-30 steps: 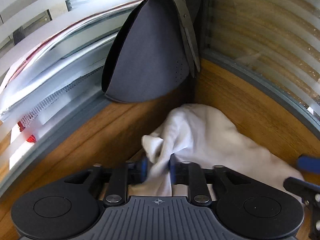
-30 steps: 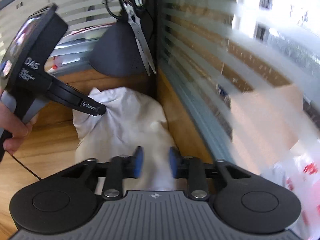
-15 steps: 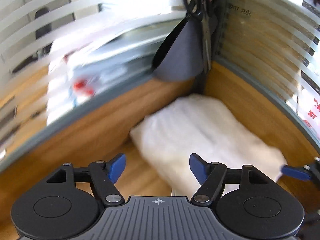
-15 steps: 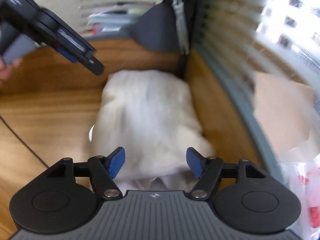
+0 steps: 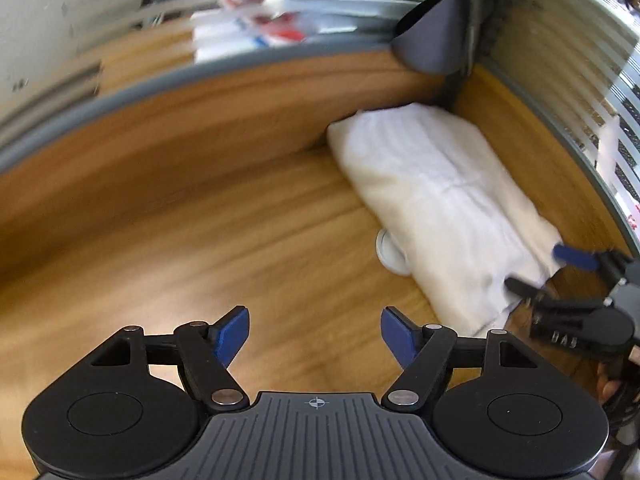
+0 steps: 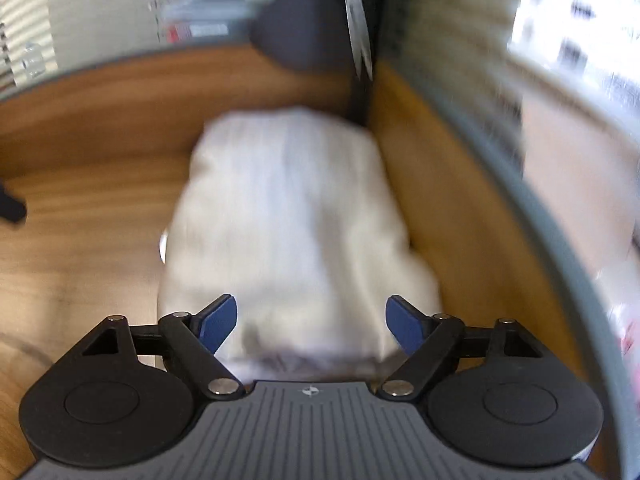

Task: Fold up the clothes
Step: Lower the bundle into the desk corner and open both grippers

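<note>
Both tongs have let go within the last second: the left tongs (image 5: 315, 334), which a second ago were pinched on a bunched corner of the white garment (image 5: 440, 196), now stand wide apart over bare wood with nothing between the blue pads, and the right tongs (image 6: 307, 326) are likewise spread wide and empty, poised at the near end of the cloth without gripping it. The left tongs have also drawn back and off to the side, so the garment now sits well away to their right. The garment itself has gone from a crumpled, lifted heap to a compact oblong bundle lying flat on the wooden surface (image 5: 200, 240), tucked into the far corner where the two partitions meet, below the hanging dark pouch (image 5: 436, 40). A small white round object (image 5: 390, 250) peeps out at the bundle's left edge, too blurred to name. In the left view the right tongs (image 5: 540, 270) show at the bundle's near end. My reading is that the last fold is laid and released, and the task looks close to finished; the near edge looks slightly ragged and might want a tidy.
</note>
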